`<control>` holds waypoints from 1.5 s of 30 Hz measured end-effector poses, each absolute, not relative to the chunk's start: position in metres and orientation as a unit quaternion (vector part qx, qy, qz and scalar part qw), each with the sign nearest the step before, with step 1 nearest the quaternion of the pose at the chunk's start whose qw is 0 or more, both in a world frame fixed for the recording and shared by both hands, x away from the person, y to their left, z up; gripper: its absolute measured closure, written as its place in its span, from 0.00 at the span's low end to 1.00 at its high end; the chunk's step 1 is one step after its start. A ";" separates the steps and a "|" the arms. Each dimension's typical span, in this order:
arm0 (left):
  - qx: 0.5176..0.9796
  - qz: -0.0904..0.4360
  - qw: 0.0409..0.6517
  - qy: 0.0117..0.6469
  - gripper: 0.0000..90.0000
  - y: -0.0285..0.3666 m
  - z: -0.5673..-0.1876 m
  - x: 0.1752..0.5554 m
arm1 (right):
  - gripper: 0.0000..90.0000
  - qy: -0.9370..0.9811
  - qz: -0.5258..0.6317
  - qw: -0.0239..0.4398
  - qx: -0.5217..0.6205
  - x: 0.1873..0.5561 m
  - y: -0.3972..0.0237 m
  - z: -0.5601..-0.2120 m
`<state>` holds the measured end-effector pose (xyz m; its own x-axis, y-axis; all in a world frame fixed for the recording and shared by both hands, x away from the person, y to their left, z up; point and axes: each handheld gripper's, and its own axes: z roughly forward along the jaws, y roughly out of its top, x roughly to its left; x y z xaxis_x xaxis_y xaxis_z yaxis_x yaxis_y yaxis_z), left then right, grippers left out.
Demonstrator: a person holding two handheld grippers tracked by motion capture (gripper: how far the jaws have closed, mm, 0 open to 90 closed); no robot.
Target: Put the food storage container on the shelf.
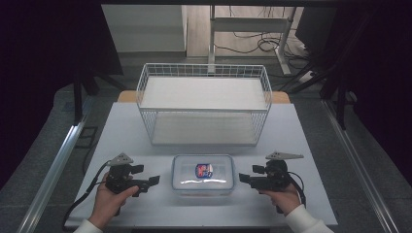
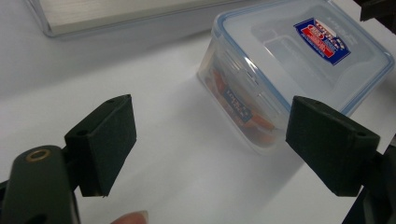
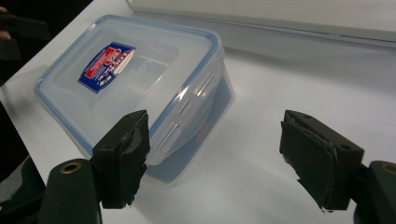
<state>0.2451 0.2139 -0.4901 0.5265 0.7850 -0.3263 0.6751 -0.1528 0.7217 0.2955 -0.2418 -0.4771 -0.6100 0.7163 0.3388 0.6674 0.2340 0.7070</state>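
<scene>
While both hands sit at the near edge of the table, we note the left gripper held in the left hand, jaws pointing right toward the box. In the left gripper view its jaws stand wide apart with nothing between them but bare table; the box lies just beyond, near the right jaw, not touching. The right gripper, in the right hand, points left at the box from the other side. In the right gripper view its jaws are likewise spread and hold nothing; the box sits beside the left jaw, and we cannot tell whether they touch. The box is a clear, lidded container with a blue seal rim and a red-and-blue label on the lid; it rests flat on the table, between the two grippers, at the centre near side. Through its wall we see orange and dark contents, too blurred to identify. Farther back, a white wire basket stands on the table, directly behind the box and apart from it. Beyond the table, a desk frame and loose cables lie on the floor.
</scene>
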 end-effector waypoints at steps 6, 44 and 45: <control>0.752 0.042 0.446 0.483 0.19 0.212 -0.492 0.247 | 0.27 0.781 0.439 0.014 0.444 0.297 -0.240 -0.478; 0.717 -0.129 0.480 0.489 0.29 0.180 -0.515 0.294 | 0.29 0.769 0.459 -0.037 0.443 0.303 -0.228 -0.487; 0.717 -0.129 0.480 0.489 0.29 0.180 -0.515 0.294 | 0.30 0.769 0.459 -0.036 0.443 0.303 -0.228 -0.487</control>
<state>0.2945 0.1797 -0.5146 0.4880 0.5773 -0.6546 0.8254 -0.0614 0.5612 0.3028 -0.2278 -0.4865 -0.6051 0.6486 0.4616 0.7143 0.1863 0.6746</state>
